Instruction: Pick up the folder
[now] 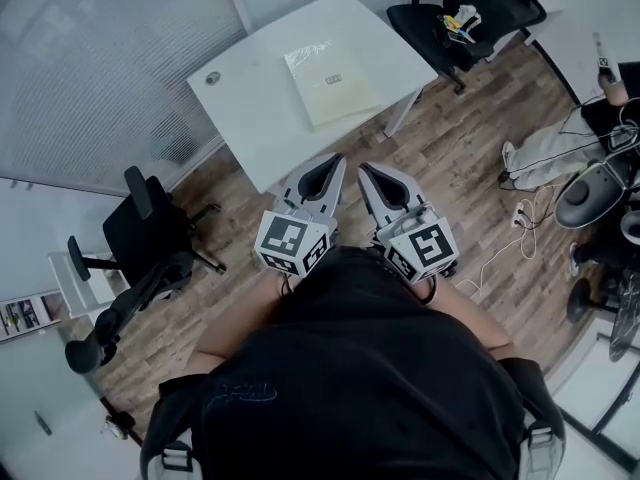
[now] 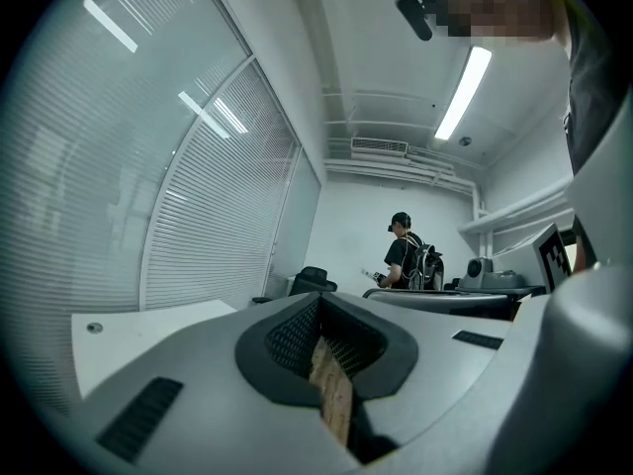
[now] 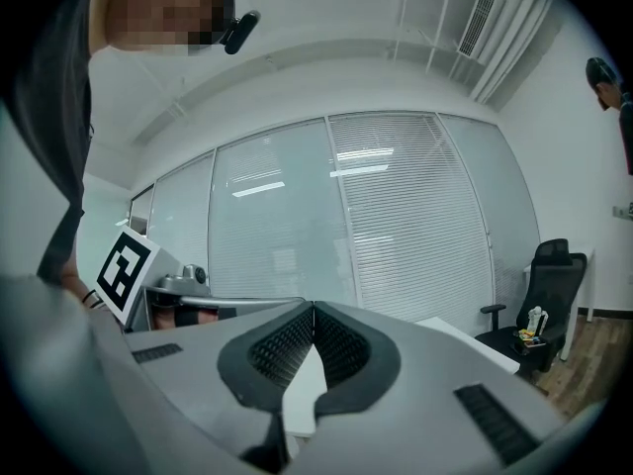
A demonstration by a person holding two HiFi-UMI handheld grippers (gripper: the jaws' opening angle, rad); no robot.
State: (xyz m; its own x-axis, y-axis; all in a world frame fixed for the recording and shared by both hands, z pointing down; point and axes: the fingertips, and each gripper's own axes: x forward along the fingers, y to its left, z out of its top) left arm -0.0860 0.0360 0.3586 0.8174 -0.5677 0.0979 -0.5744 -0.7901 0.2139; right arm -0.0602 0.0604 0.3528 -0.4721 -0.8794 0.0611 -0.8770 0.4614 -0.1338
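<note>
One folder (image 1: 330, 83) on one table (image 1: 250, 113); left tool (image 1: 333, 165), right tool (image 1: 368, 172) both closed.

Open wooden floor (image 1: 455, 158) is left before the white surface (image 1: 250, 118), which is mostly bare around the folder (image 1: 330, 83). The left is blocked by a black chair (image 1: 150, 243), the far right end by a second chair (image 1: 480, 13), and cables (image 1: 520, 230) are strewn rightward.
</note>
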